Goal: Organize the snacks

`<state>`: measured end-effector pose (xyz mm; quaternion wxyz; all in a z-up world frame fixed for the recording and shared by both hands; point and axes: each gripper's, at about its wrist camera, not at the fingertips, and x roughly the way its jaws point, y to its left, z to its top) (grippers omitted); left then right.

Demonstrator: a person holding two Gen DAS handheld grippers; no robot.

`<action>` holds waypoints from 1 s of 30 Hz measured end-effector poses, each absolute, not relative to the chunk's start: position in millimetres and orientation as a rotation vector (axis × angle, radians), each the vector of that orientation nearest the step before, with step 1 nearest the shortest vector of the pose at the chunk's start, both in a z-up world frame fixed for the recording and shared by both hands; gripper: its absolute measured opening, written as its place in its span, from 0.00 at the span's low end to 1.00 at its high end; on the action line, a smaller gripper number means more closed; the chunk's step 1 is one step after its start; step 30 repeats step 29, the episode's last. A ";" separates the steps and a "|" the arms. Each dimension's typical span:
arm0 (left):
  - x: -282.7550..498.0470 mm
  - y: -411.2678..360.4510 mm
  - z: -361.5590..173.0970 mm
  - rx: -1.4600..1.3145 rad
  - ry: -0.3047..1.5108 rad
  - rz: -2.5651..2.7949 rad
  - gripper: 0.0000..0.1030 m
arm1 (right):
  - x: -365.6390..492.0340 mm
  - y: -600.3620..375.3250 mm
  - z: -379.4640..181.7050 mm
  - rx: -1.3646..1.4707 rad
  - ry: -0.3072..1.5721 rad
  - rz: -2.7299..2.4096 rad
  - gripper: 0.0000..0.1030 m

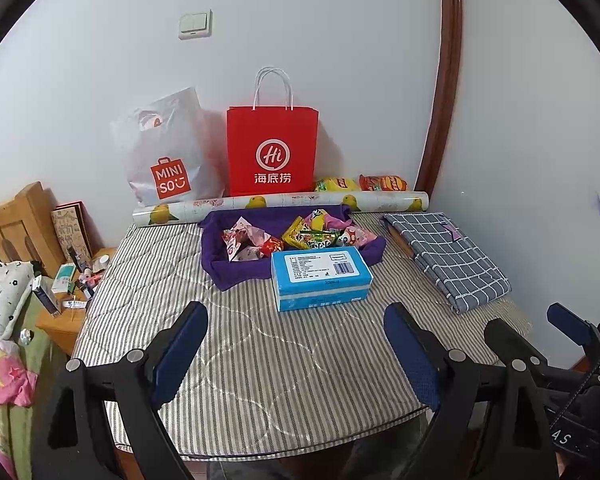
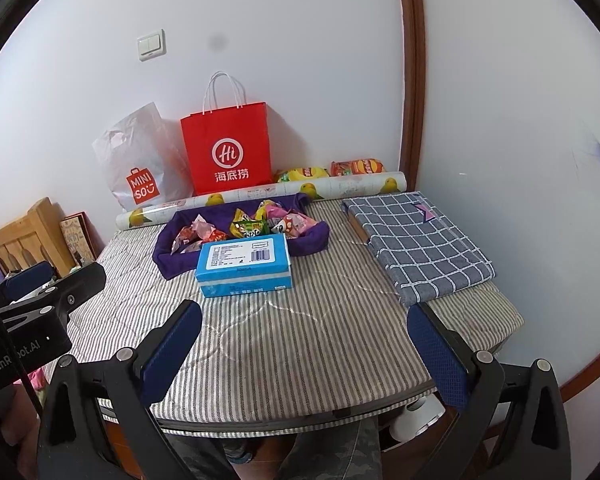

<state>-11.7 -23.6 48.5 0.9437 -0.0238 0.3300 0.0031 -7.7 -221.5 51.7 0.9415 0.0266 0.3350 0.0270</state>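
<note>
A purple cloth basket (image 1: 220, 268) (image 2: 168, 256) with several bright snack packets (image 1: 300, 236) (image 2: 244, 228) sits toward the back of the striped padded table (image 1: 260, 364) (image 2: 300, 344). A blue box (image 1: 320, 276) (image 2: 244, 266) lies against its front. Two chip bags, one yellow (image 1: 336, 184) (image 2: 300, 174) and one orange (image 1: 384, 183) (image 2: 358, 167), lie by the wall. My left gripper (image 1: 295, 318) hovers open above the near table, short of the box, nothing between its fingers. My right gripper (image 2: 305, 314) stands open likewise, beside it to the right.
A red paper bag (image 1: 272, 148) and a white plastic bag (image 1: 168, 160) lean on the back wall behind a pear-printed roll (image 1: 280, 204). A folded checked cloth (image 1: 448, 256) lies at the right by the wall. A cluttered wooden nightstand (image 1: 64, 320) stands left of the table.
</note>
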 end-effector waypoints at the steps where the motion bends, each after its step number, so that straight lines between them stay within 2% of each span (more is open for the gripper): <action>1: -11.8 -23.4 48.3 -0.048 0.672 0.008 0.87 | -6.9 -221.4 51.5 0.054 0.685 0.054 0.98; 30: -12.3 -21.7 43.3 -0.050 0.675 0.015 0.87 | -7.9 -217.9 48.8 0.059 0.688 0.050 0.98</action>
